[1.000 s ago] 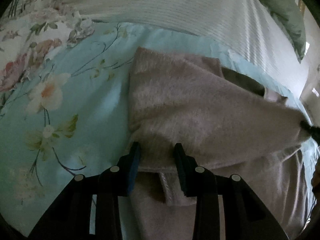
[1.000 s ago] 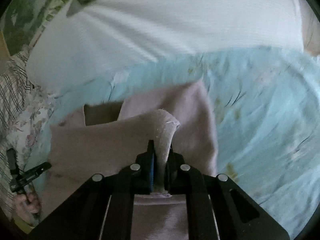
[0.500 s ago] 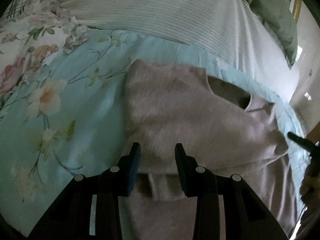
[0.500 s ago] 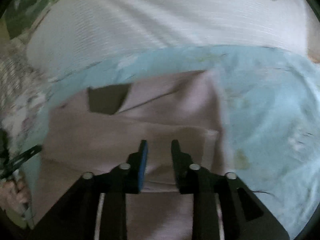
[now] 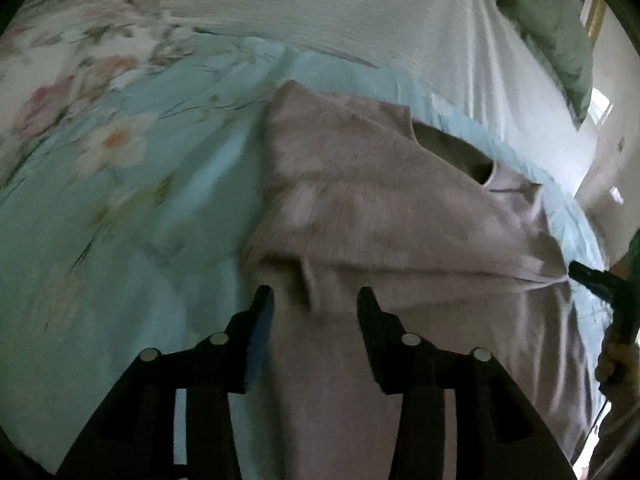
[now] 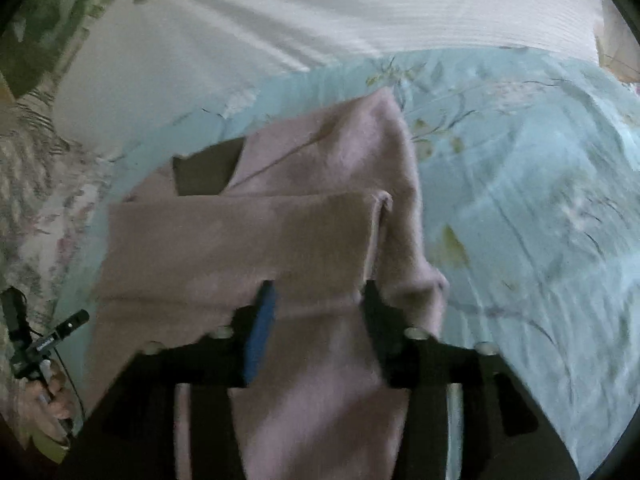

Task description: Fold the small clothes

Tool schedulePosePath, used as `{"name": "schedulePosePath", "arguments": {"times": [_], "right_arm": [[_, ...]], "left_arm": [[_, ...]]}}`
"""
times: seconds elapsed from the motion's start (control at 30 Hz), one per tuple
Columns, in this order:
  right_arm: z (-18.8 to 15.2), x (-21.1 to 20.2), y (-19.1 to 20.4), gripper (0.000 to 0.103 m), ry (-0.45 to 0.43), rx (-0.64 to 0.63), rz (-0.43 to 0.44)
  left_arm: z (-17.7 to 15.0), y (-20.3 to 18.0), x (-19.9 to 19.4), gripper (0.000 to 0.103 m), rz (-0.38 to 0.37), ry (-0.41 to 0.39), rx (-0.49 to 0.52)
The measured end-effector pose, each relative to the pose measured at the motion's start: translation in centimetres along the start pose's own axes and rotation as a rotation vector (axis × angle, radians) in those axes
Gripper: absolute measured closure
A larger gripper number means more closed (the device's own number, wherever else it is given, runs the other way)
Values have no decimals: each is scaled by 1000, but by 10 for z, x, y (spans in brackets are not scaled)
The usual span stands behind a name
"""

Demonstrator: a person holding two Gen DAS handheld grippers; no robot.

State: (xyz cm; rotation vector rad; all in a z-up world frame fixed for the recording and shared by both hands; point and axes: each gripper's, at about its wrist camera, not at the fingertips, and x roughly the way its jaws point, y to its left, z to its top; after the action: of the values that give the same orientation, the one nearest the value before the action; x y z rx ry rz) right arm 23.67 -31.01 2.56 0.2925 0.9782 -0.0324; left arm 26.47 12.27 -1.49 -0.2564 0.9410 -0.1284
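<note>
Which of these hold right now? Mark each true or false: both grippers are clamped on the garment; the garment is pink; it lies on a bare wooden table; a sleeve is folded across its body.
1. Both grippers clamp the garment: false. The left gripper and right gripper stand open, jaws having just been opening, nothing pinched.
2. The garment is pink: true.
3. It lies on a wooden table: false. It lies on a light blue floral bedspread.
4. A sleeve is folded across its body: true.
</note>
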Motion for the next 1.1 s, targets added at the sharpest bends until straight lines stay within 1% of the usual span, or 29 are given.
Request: {"name": "schedulePosePath", "arguments": {"times": [0.07,0.1,0.13,0.17,0.27,0.37,0.4,0.43,0.5,0.63,0.7,0.77,0.83,0.9,1.03,1.1], "right_arm": [[-17,-19,-9,43,-15,5,21],[-25,-26,-12,43,-15,13,28],[-34,-33,-17,43,-13,24,35],[-36,-33,-27,43,-6,31,40],[-56,-39,-37,43,14,52,47],[-77,-48,-46,43,28,68,68],[-85,-53,-47,41,30,64,69],[-90,-55,-49,38,32,60,69],[-103,-64,-53,33,34,59,75],[-124,-81,-69,33,49,80,108],[-134,-87,-77,33,70,93,159],[-146,-93,-82,33,103,97,236],[-159,-100,-84,33,132,84,316],[-172,-109,-83,33,161,57,377],[-197,-120,-76,33,216,-18,469],[-209,-122,-76,33,246,-40,509]], "left_arm": [[-19,1,-21,39,-2,-23,-26],[-29,2,-30,37,4,-30,-38],[-41,3,-40,37,5,-29,-48],[-50,3,-46,36,2,-24,-52],[-83,6,-64,32,3,3,-66],[-112,10,-76,31,6,33,-69],[-121,11,-79,30,9,40,-70],[-129,13,-82,30,9,49,-76],[-146,16,-88,30,-8,62,-91],[-175,9,-104,25,-53,63,-53],[-186,3,-109,24,-93,79,-28],[-198,-4,-113,24,-127,95,-2],[-209,-8,-120,24,-152,105,27],[-218,-10,-126,24,-179,122,43],[-242,-4,-136,25,-244,176,49],[-254,1,-135,29,-246,206,48]]}}
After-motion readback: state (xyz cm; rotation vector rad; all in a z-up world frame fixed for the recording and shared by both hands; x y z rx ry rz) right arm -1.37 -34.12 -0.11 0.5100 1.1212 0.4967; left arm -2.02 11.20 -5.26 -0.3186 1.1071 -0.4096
